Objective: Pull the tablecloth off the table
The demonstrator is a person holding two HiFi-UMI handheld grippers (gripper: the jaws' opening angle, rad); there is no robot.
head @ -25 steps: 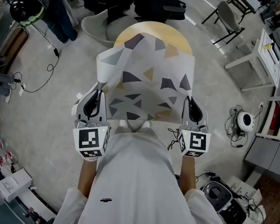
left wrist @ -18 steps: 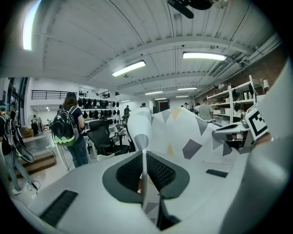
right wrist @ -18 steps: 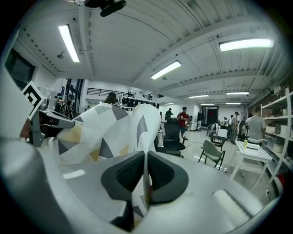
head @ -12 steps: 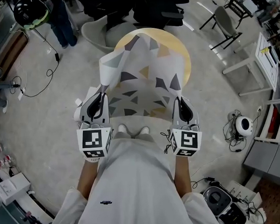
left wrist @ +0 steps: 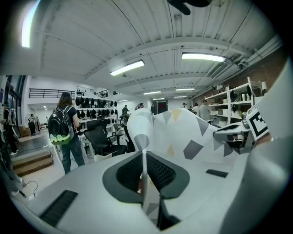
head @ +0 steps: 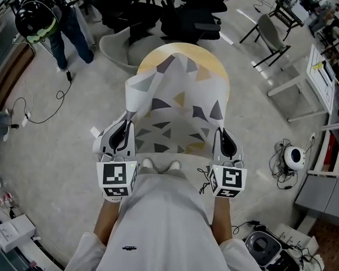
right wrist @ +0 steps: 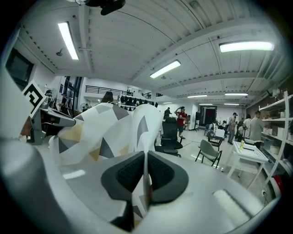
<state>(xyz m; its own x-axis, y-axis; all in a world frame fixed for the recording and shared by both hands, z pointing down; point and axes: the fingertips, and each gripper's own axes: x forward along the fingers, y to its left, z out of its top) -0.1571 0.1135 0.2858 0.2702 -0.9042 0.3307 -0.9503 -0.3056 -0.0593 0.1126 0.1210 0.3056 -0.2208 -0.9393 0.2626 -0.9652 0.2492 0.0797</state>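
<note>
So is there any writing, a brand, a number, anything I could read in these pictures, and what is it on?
None is legible.
The cubes on the left gripper and right gripper: black-and-white square patterns, no letters.
A small dark mark on the person's shirt: too small to read.
A yellow label on the white desk: too small to read.
The tablecloth: triangles only, no print.

The tablecloth (head: 179,103) is patterned white, scattered with triangles in pale grey, dark grey and mustard yellow. The table (head: 154,55) top is finished in a light wood tone. The left gripper (head: 124,123) and right gripper (head: 222,134) are cased in white, with black meshed pads (left wrist: 160,171). Their cubes (head: 117,175) are printed with black-and-white square markers. The floor (head: 56,143) is coloured pale grey.
</note>
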